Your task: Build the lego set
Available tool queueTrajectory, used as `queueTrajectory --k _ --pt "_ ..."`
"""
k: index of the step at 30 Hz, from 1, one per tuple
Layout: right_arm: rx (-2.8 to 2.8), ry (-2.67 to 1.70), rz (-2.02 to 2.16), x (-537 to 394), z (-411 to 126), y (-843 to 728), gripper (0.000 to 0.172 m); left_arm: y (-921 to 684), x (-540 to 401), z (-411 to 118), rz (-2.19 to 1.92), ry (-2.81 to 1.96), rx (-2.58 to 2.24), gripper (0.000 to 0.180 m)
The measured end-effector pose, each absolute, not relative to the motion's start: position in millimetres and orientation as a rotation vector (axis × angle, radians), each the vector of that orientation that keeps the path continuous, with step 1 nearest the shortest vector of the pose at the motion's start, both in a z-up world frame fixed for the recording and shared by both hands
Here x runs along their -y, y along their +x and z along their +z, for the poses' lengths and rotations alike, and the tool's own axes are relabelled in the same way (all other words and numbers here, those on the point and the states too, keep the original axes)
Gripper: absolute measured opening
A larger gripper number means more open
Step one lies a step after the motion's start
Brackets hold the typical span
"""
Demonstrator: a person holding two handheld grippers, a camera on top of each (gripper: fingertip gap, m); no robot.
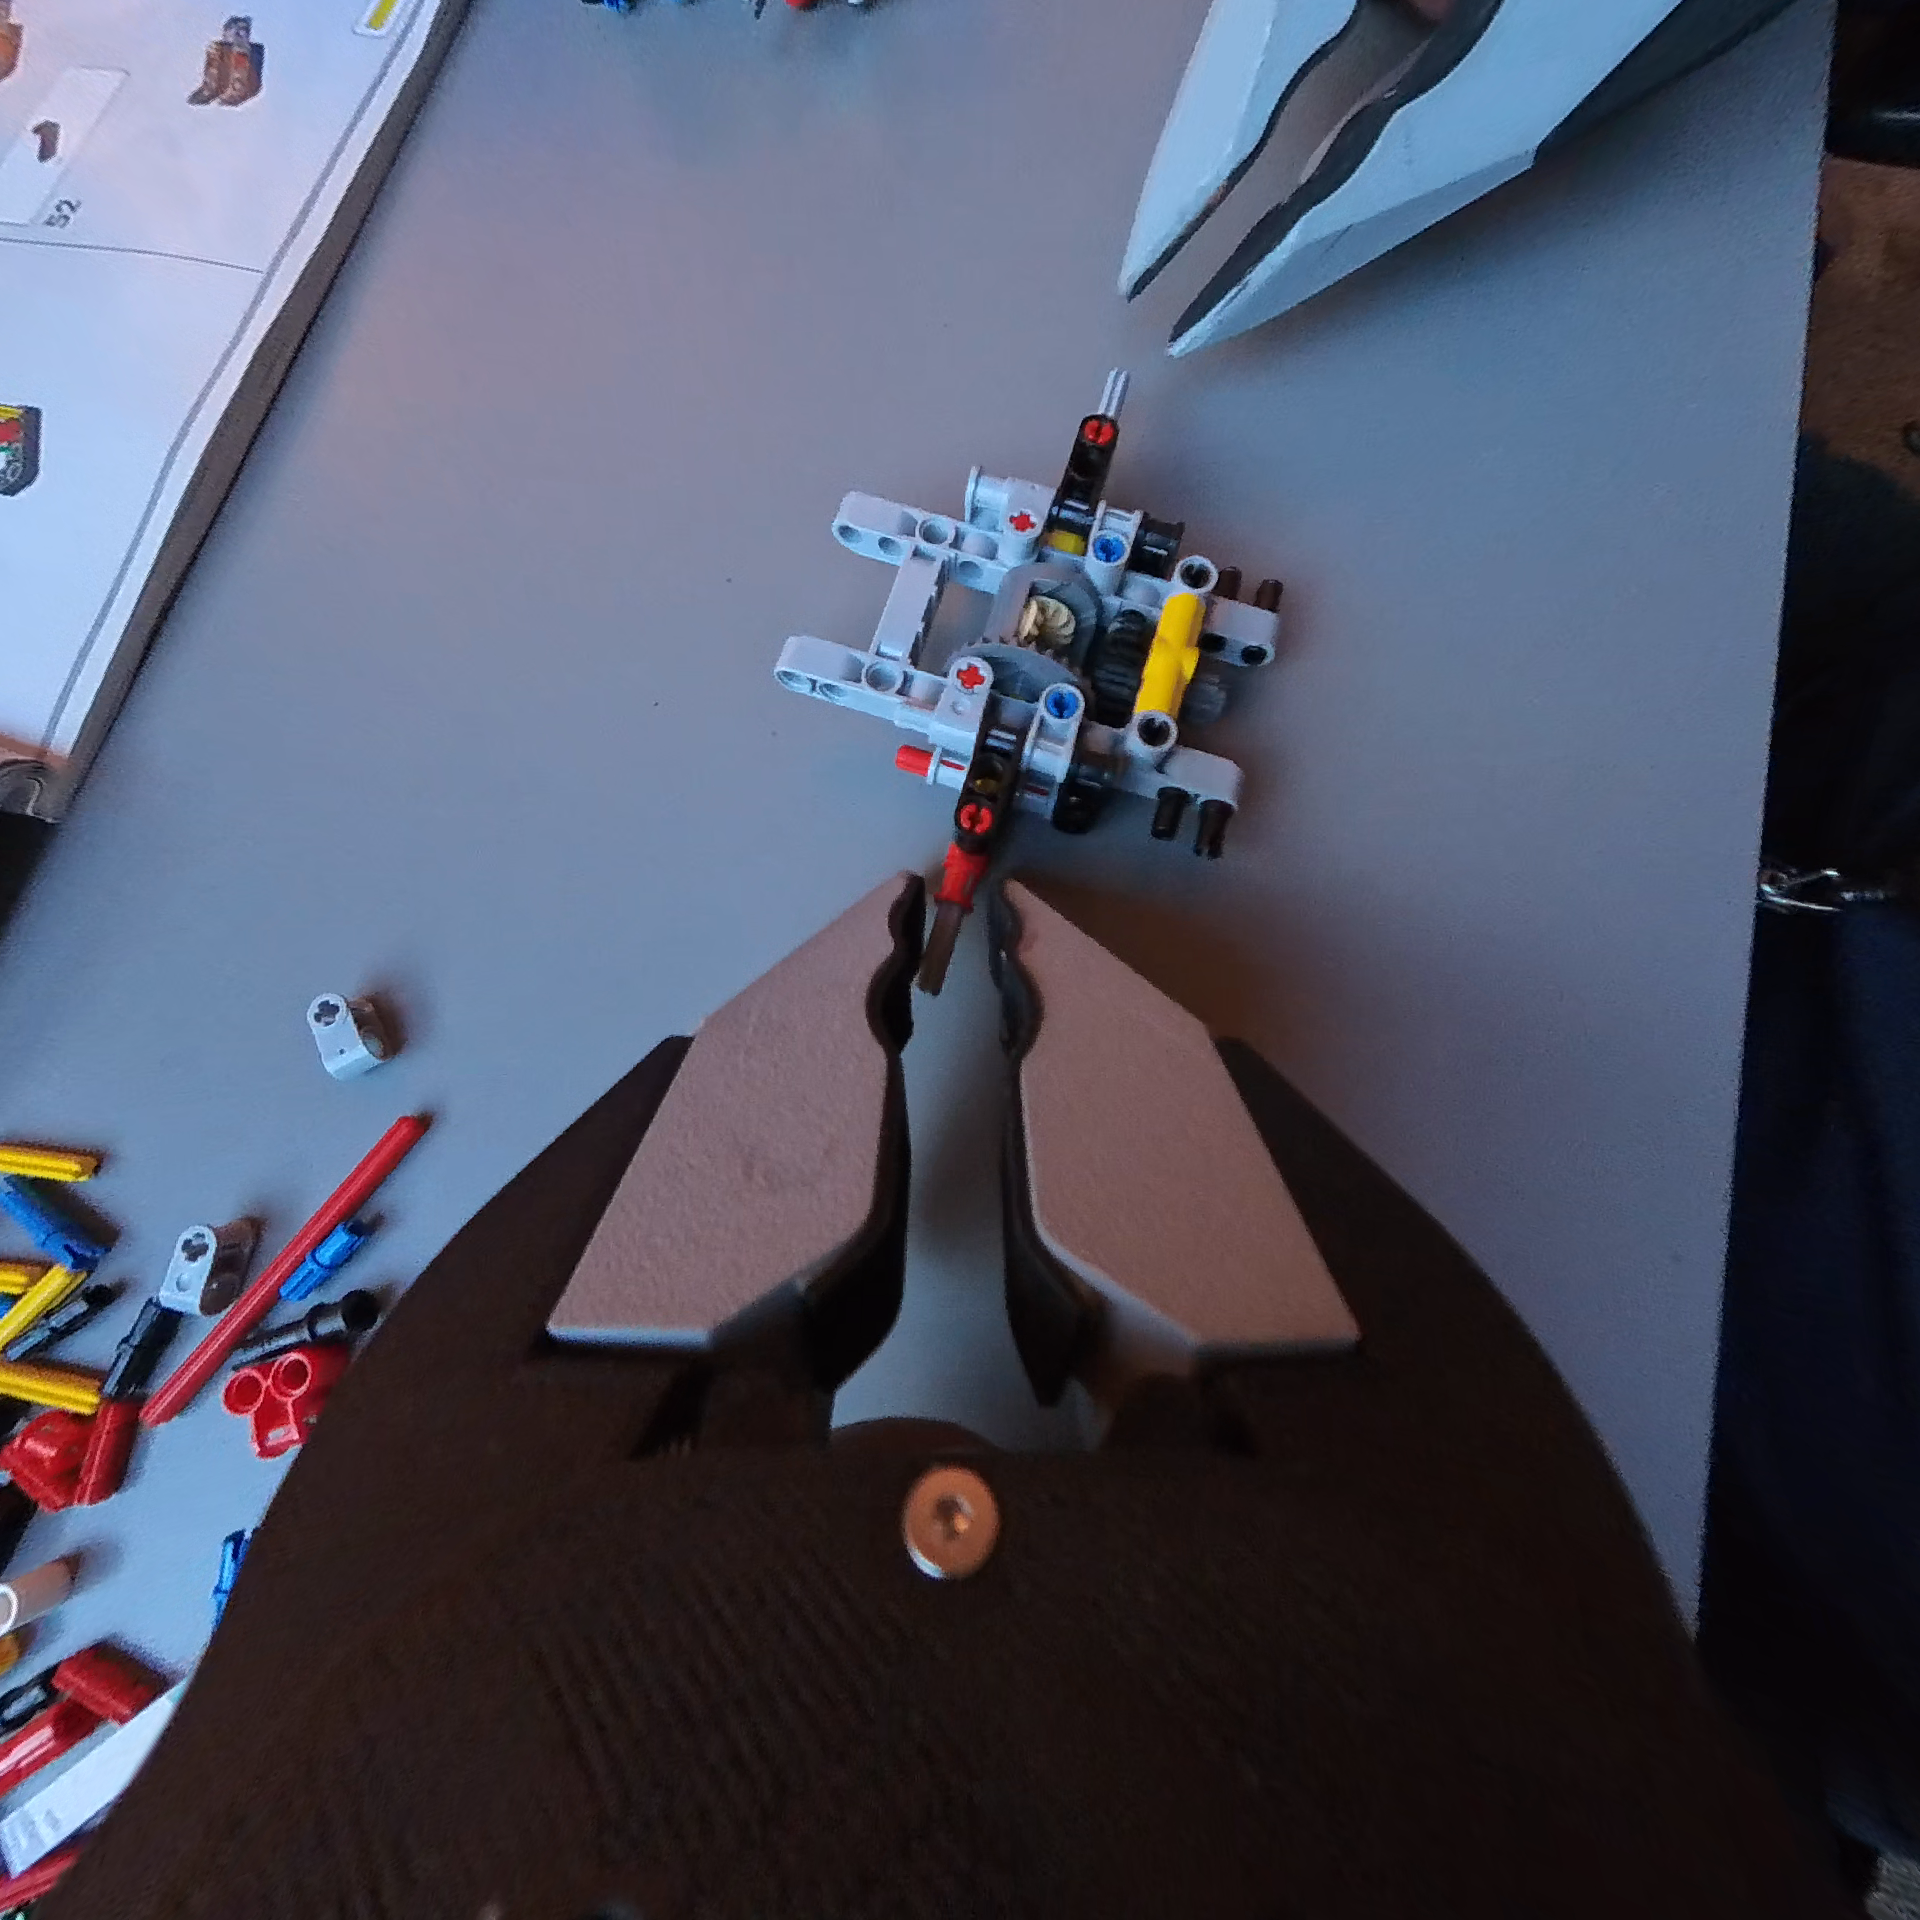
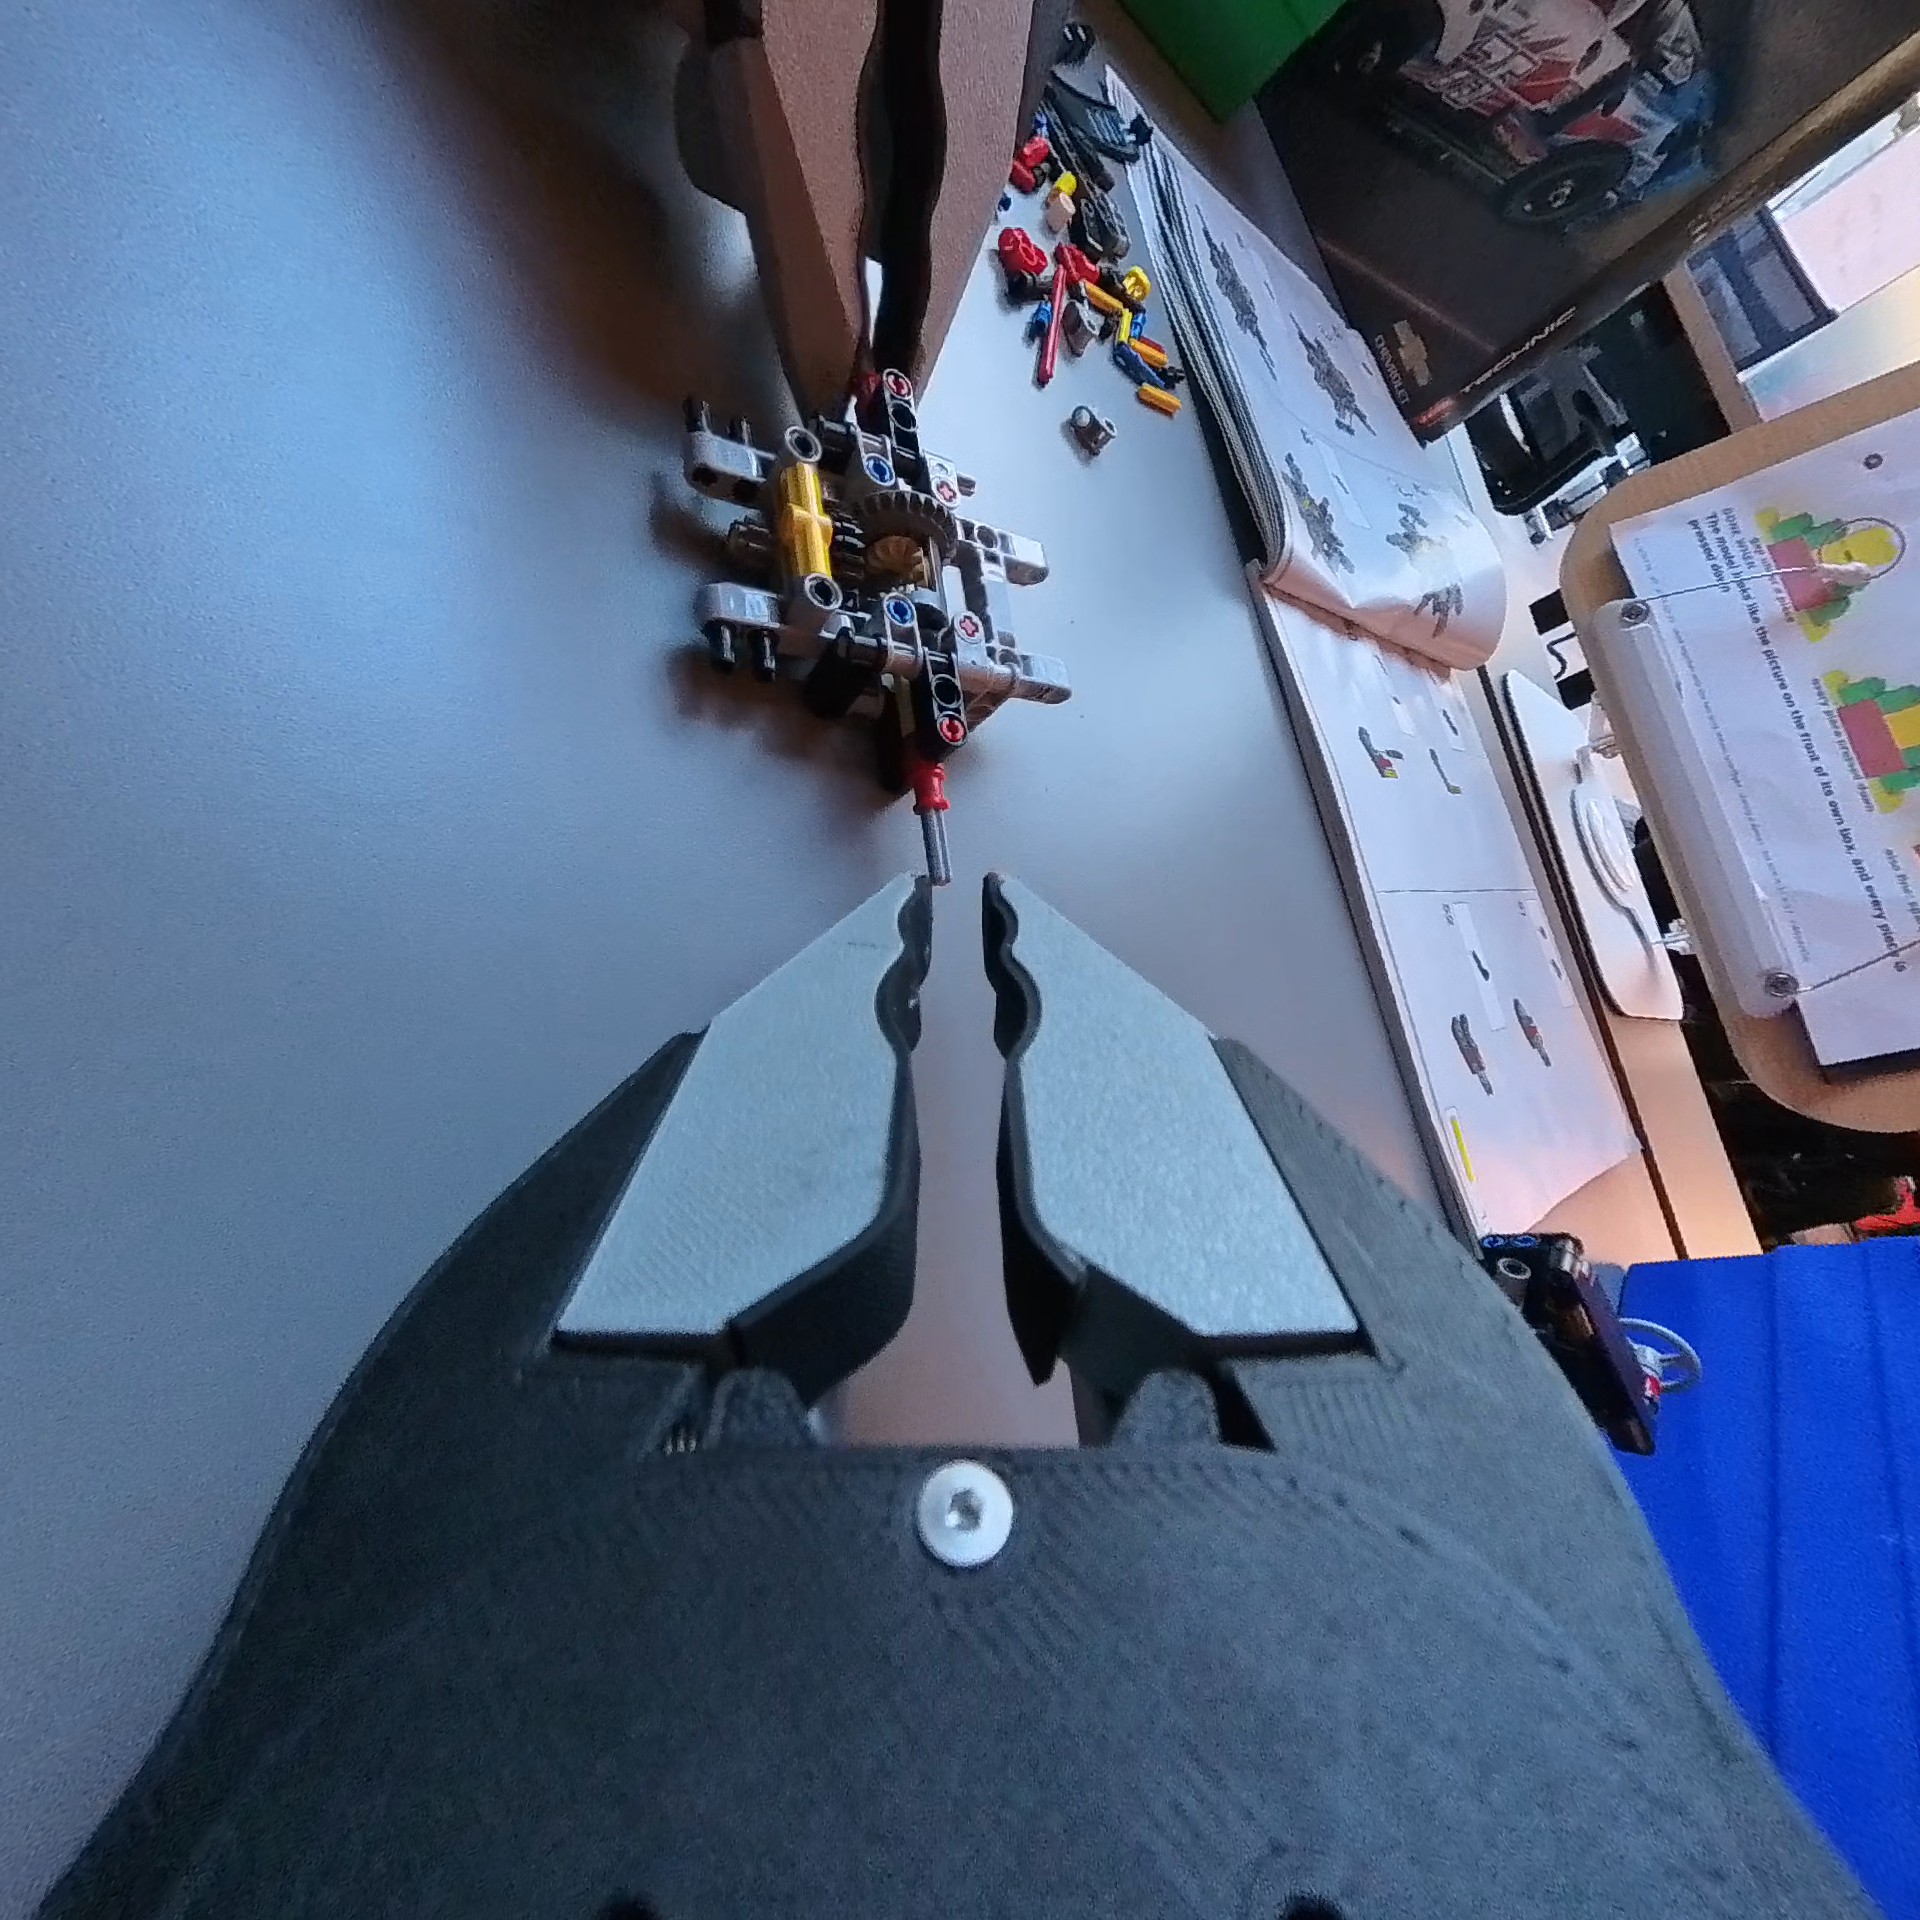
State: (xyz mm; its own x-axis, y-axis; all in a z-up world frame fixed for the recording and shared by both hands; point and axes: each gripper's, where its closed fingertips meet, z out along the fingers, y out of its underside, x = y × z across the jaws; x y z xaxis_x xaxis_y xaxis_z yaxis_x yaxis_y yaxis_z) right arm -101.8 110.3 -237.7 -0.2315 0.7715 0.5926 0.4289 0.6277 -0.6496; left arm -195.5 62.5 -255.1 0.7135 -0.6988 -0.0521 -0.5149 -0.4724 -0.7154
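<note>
A small gear assembly (image 1: 1029,634) of grey beams, black gears and a yellow connector is seen lying flat on the grey table (image 1: 582,582), near the middle. A thin axle with a red bush (image 1: 951,914) sticks out of one end of it. This axle is placed between the fingers of the left gripper (image 1: 956,914). The fingers are a little apart; the axle lies close to the left pad (image 1: 902,935), and a gap is seen at the other pad, so it is not squeezed.

From the other end, a grey axle (image 2: 935,847) with a red bush sticks out. Its tip is just beside one fingertip (image 2: 909,894) of the right gripper (image 2: 951,894), whose fingers are slightly apart with nothing between them.

Loose red, yellow, blue and black pieces (image 1: 125,1340) are scattered near the left gripper, and a small grey connector (image 1: 348,1034) lies alone. An open instruction booklet (image 2: 1382,727) is laid along the table edge, and a dark toy box (image 2: 1538,187) is stood beyond it
</note>
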Motion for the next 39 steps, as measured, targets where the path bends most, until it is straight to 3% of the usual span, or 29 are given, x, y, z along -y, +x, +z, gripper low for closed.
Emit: queueTrajectory --k 39 --pt "1.882 -0.974 0.389 -115 -243 -102 0.002 -199 -69 -256 -0.248 -2.184 -0.971 0.004"
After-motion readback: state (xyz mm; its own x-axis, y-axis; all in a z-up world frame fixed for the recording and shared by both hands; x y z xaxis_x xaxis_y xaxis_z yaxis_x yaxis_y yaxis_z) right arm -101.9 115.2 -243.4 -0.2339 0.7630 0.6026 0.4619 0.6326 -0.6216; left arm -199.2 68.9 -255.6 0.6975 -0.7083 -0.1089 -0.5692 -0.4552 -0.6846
